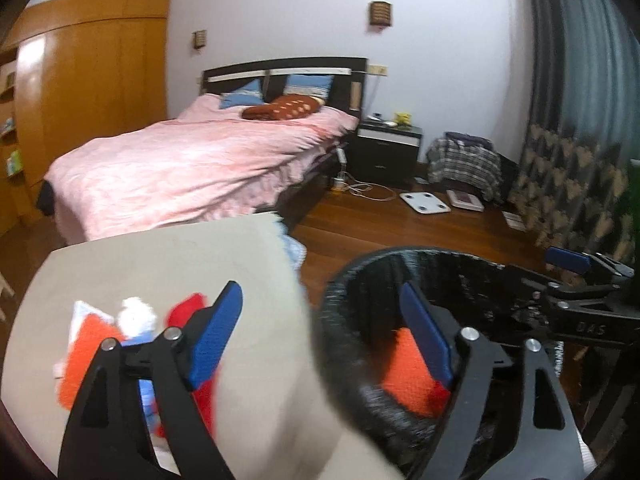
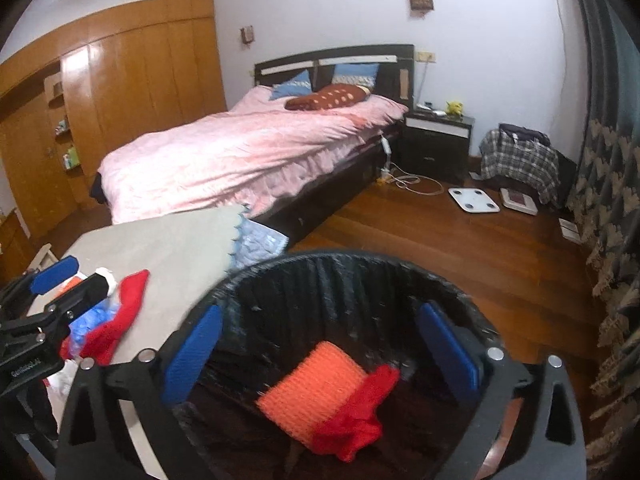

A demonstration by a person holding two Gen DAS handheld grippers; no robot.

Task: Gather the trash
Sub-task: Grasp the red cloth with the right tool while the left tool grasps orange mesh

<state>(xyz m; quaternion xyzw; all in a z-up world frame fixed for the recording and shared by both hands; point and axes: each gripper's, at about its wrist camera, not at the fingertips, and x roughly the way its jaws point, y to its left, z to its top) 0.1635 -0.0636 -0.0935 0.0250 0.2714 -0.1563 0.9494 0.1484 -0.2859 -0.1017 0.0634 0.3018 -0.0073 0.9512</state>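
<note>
Hovering over the black bin (image 2: 360, 280), right gripper (image 2: 320, 352) gapes wide, empty; orange net (image 2: 316, 392) and red scrap (image 2: 360, 412) lie inside; left gripper (image 1: 320, 332) also spread, holding nothing, straddling the bin's rim

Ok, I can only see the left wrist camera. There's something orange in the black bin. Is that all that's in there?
Observer: No. The right wrist view shows a crumpled red piece lying against the orange mesh piece at the bottom of the bin.
Operator: Is the right gripper holding anything?
Observer: No. The right gripper is open over the bin, with nothing between its fingers.
Operator: And the red thing on the table?
Observer: From that side it shows whole: a long red strip lying over crumpled blue plastic on the table.
</note>
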